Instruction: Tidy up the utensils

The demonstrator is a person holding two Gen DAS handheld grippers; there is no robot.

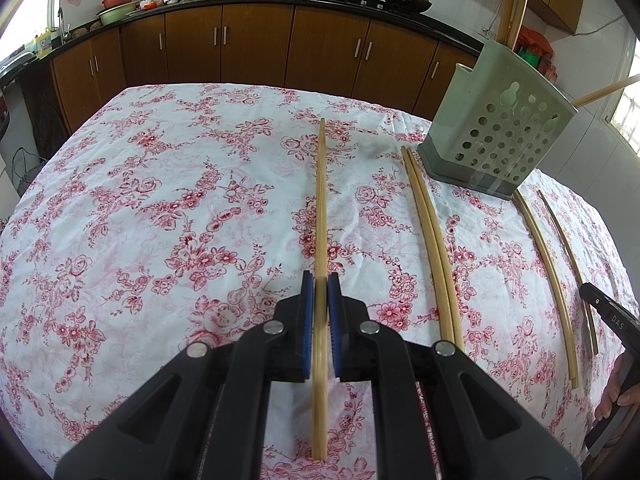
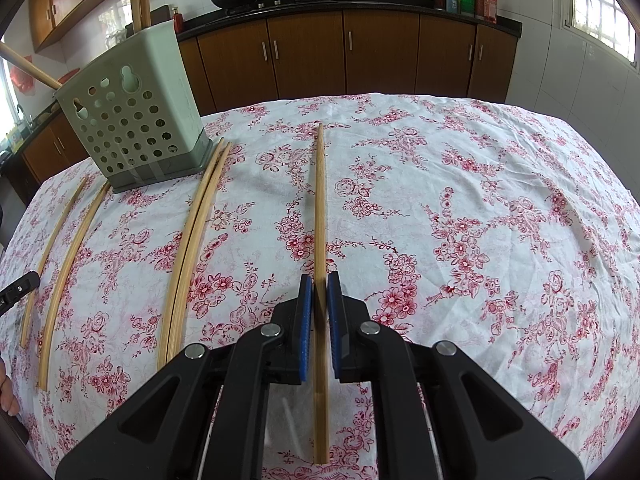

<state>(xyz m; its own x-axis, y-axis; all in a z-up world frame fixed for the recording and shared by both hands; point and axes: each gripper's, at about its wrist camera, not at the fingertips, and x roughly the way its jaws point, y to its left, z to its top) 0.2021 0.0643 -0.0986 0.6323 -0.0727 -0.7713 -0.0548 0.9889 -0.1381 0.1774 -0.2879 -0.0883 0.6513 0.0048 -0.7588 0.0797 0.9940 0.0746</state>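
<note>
Each gripper has a bamboo chopstick running between its blue pads. My left gripper point(image 1: 321, 280) is closed on a chopstick point(image 1: 321, 208) that looks slightly blurred. My right gripper point(image 2: 320, 280) is closed on another chopstick point(image 2: 320, 200). A green perforated utensil holder point(image 1: 500, 136) stands on the table at the far right in the left wrist view, and at the far left in the right wrist view point(image 2: 128, 120); chopsticks stand in it. A pair of chopsticks point(image 1: 434, 248) lies between the two grippers, also seen in the right wrist view point(image 2: 192, 248).
The table carries a white cloth with red flowers point(image 1: 160, 200). Two more chopsticks point(image 1: 548, 264) lie in front of the holder, seen in the right wrist view point(image 2: 68, 256) too. Brown kitchen cabinets point(image 1: 256, 44) and a counter with woks stand behind the table.
</note>
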